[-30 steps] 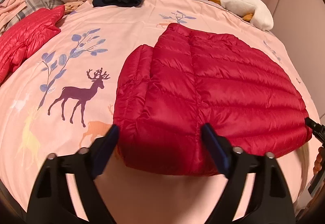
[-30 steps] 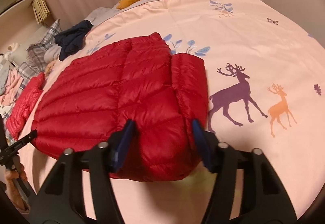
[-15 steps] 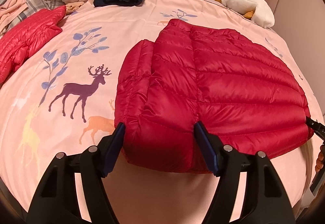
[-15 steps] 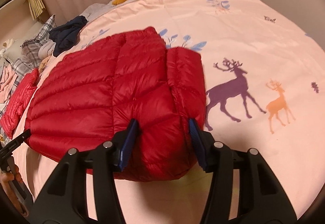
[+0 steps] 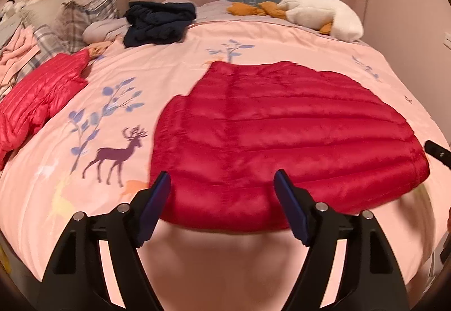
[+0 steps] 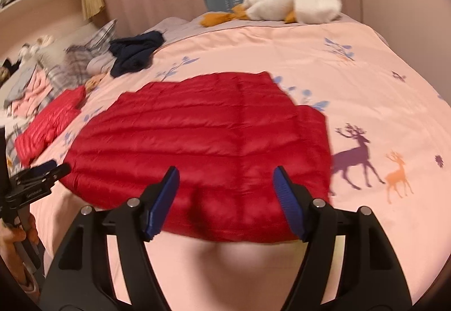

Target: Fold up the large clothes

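A folded red quilted jacket (image 5: 284,139) lies flat on a bed covered by a pink deer-print duvet (image 5: 112,102), with no container in sight. The left gripper (image 5: 222,198) and the right gripper (image 6: 227,192) hover over its near edge; both sets of jaws are opening, not pressing the fabric. Half a second ago, the jaws sat lower, straddling the edge.

A folded jacket (image 5: 282,136) lies on the bed (image 5: 225,260), a second jacket (image 5: 42,94) well to its left.
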`<control>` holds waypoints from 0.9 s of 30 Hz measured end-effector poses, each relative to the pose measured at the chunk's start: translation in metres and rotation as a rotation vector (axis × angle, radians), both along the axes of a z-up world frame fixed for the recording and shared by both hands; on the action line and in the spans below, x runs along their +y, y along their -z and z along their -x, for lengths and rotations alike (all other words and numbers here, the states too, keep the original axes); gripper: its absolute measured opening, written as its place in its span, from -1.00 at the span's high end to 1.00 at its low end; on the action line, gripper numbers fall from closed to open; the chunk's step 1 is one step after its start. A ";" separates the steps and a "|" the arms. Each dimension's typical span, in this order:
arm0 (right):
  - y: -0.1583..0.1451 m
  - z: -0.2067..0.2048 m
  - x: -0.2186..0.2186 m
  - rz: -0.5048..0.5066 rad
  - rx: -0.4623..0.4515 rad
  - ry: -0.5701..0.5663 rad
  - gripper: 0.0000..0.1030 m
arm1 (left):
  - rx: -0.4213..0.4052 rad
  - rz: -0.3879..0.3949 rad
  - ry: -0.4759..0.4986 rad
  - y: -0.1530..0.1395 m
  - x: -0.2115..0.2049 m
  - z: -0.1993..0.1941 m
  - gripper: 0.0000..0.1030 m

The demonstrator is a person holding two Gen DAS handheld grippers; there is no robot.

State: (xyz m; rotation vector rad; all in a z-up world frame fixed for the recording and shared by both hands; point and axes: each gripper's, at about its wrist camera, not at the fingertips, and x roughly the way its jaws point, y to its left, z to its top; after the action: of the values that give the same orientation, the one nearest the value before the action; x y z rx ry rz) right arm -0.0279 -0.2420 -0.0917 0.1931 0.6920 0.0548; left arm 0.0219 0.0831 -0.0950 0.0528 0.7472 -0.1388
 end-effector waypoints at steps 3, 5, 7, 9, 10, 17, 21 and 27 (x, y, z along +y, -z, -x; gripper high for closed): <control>0.012 -0.008 0.014 0.025 0.039 -0.024 -0.37 | 0.008 0.006 0.024 0.006 -0.014 -0.001 -0.47; 0.026 -0.015 0.020 0.021 0.099 -0.030 -0.37 | 0.021 -0.006 0.039 0.014 -0.023 -0.003 -0.47; 0.037 -0.020 0.021 0.022 0.124 -0.030 -0.38 | 0.050 -0.018 0.042 0.025 -0.027 -0.007 -0.48; 0.040 -0.020 0.021 0.016 0.131 -0.030 -0.39 | 0.076 -0.028 0.045 0.035 -0.030 -0.011 -0.50; 0.041 -0.020 0.021 0.016 0.134 -0.030 -0.39 | 0.078 -0.028 0.046 0.037 -0.031 -0.011 -0.50; 0.020 -0.007 0.026 -0.025 0.077 -0.055 -0.39 | 0.073 -0.019 0.047 0.028 -0.031 -0.004 -0.51; 0.013 -0.002 0.037 0.001 0.045 -0.079 -0.40 | 0.050 -0.022 0.064 0.022 -0.039 0.002 -0.51; 0.035 -0.017 0.049 0.050 0.118 -0.093 -0.47 | 0.052 -0.044 0.083 0.028 -0.052 -0.001 -0.51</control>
State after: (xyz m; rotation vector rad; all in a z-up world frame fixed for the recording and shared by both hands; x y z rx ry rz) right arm -0.0109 -0.1929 -0.1271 0.1171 0.8193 0.1155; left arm 0.0224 0.0314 -0.1226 0.1231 0.7999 -0.2033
